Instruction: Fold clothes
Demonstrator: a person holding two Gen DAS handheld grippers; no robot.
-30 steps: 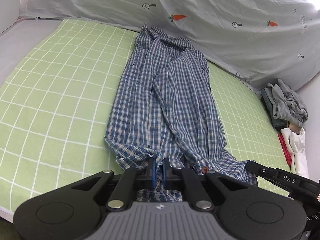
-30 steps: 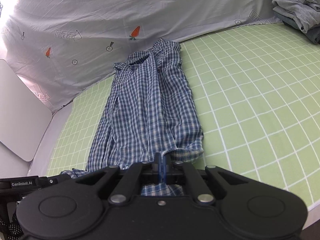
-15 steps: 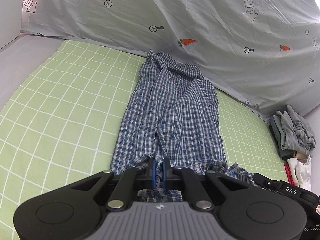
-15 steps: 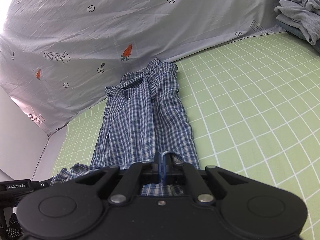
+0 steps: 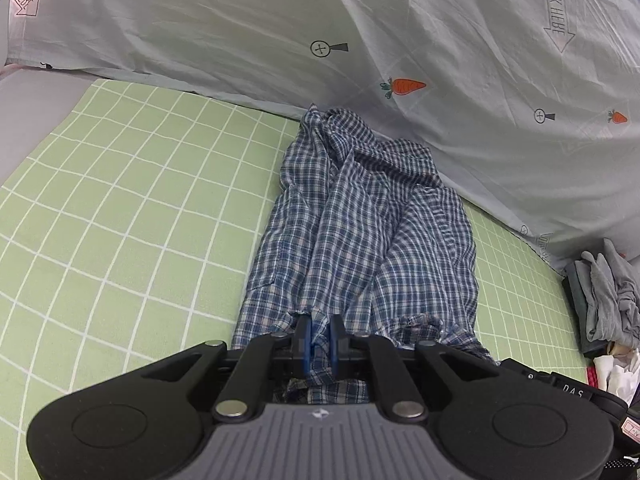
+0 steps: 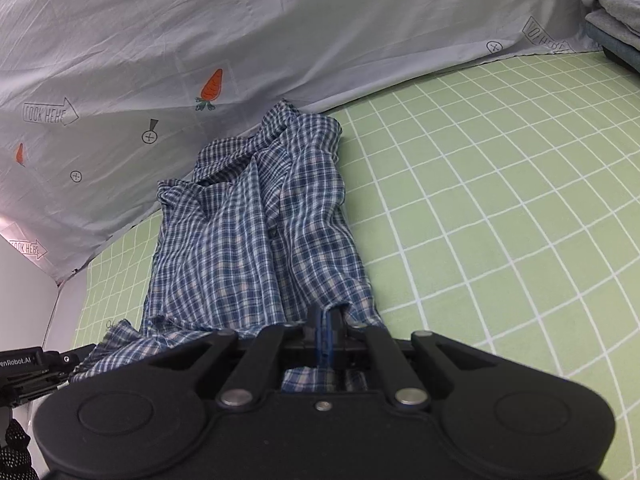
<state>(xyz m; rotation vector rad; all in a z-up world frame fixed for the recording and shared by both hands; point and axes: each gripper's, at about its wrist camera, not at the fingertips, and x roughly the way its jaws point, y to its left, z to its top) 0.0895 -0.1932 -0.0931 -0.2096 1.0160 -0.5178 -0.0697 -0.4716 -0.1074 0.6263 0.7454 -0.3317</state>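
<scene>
A blue and white checked shirt (image 5: 360,240) lies lengthwise on the green grid sheet, its far end bunched against the grey carrot-print cloth. My left gripper (image 5: 319,338) is shut on the shirt's near hem, cloth pinched between its blue pads. In the right wrist view the same shirt (image 6: 256,240) runs away from me, and my right gripper (image 6: 325,330) is shut on the near hem at its right side. The near edge is lifted off the sheet and hangs between the two grippers. The other gripper shows at the edge of each view.
The green grid sheet (image 5: 120,220) spreads wide to the left of the shirt and, in the right wrist view, to its right (image 6: 500,200). A grey carrot-print cloth (image 5: 360,40) rises behind. A pile of grey clothes (image 5: 608,296) sits at the right edge.
Both grippers have carried the shirt's near hem forward toward the collar end. The shirt looks shorter and more bunched, and the grey backdrop cloth is closer.
</scene>
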